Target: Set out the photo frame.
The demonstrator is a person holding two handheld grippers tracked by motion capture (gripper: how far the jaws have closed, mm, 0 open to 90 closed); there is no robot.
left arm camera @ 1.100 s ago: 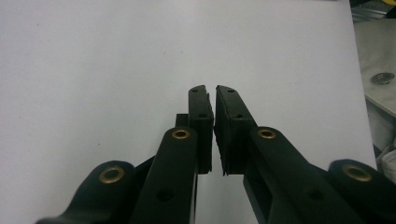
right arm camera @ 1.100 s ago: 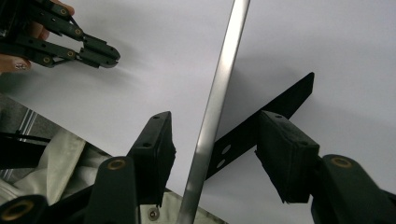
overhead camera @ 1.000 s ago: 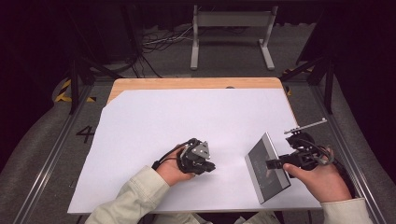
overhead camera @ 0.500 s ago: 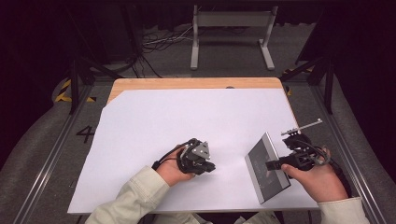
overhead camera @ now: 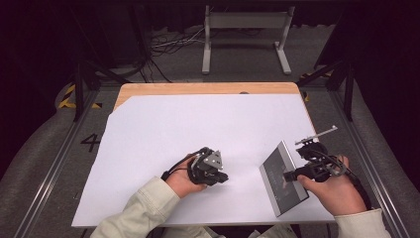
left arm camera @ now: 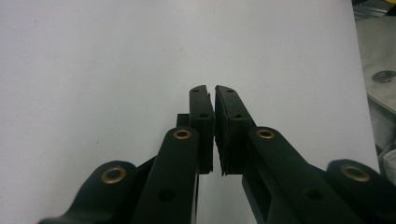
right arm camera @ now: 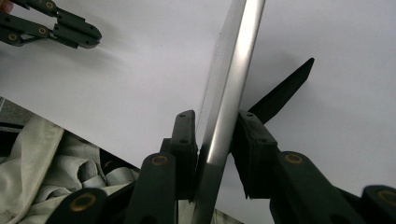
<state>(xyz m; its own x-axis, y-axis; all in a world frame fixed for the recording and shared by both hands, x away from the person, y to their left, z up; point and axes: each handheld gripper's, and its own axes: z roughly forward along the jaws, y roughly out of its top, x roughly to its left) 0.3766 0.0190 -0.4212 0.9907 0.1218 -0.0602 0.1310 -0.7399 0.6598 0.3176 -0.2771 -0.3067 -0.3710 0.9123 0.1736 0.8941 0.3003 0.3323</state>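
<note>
At the lower right of the high view, the right gripper (overhead camera: 292, 174) pinches a thin silver-edged tablet (overhead camera: 282, 178) with a dark glossy face, tilted up on edge, long axis running from upper left to lower right, while the left gripper (overhead camera: 220, 177) at lower centre rests with jaws almost pressed together on the white table (overhead camera: 198, 124).

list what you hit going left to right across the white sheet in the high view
cream sleeve → left gripper, jaws near closed on nothing → bare white sheet → tilted metal plate → right gripper clamping its edge → right hand
</note>
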